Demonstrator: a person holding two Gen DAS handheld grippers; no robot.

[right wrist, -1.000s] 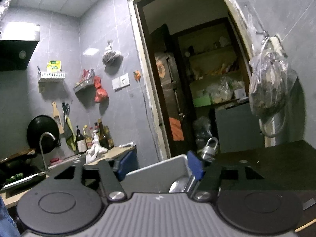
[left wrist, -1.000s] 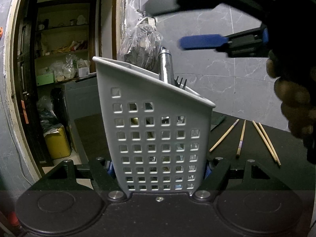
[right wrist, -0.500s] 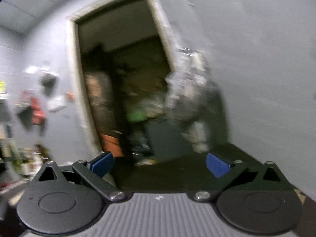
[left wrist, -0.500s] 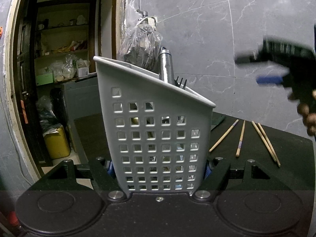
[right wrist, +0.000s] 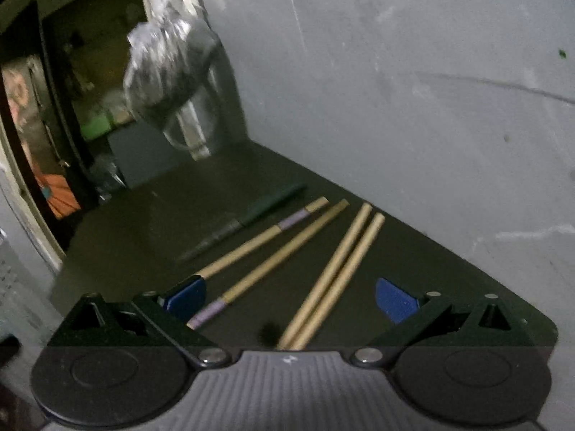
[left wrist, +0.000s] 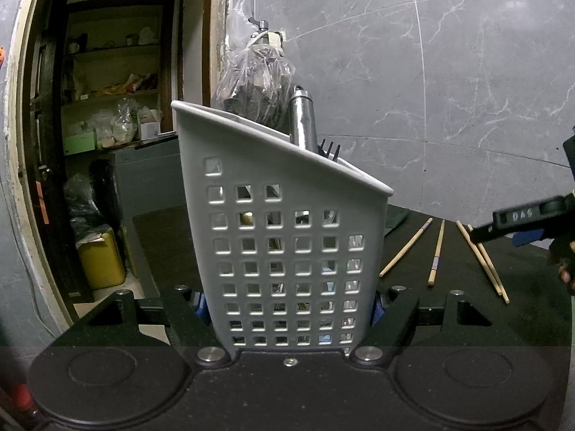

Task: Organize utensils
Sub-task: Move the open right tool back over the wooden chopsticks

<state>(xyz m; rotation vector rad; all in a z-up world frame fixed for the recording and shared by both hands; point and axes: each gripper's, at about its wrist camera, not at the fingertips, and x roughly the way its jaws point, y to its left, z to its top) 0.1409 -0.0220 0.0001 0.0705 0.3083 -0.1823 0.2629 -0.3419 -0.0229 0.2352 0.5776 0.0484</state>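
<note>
1. On the dark tabletop [right wrist: 136, 222], just right of the grey utensil caddy [left wrist: 287, 237], 4 wooden chopsticks [right wrist: 337, 269] lie loose, with a dark pen-like stick [right wrist: 248, 217] beside them that is too blurred for you to identify.
2. Your left gripper [left wrist: 287, 309] is clamped on the caddy's lower walls and holds it upright, with a steel handle [left wrist: 303, 122] and dark fork tines [left wrist: 329, 149] standing above its slanted rim.
3. Your right gripper [right wrist: 291, 300] is spread wide with nothing between its blue pads [right wrist: 395, 300]; the jaws have just been opening, and they now hang over the near ends of the chopsticks.
4. Risk: the 2 right-hand sticks lie touching, side by side, so a close here may pinch both, or catch 1 and roll the other away.
5. Risk: the left pad sits right over the near end of another stick, and closing could sweep it sideways across the table.
6. Risk: a grip this near the ends would likely let a stick droop or swing, which makes the caddy's opening harder to hit.
7. Direction: in the right wrist view each stick's long axis runs from the gripper away toward the tiled wall, slanting right.
8. The 2 left sticks carry pale purple bands at opposite ends, so they point opposite ways; the fan spreads slightly at the near ends.
</note>
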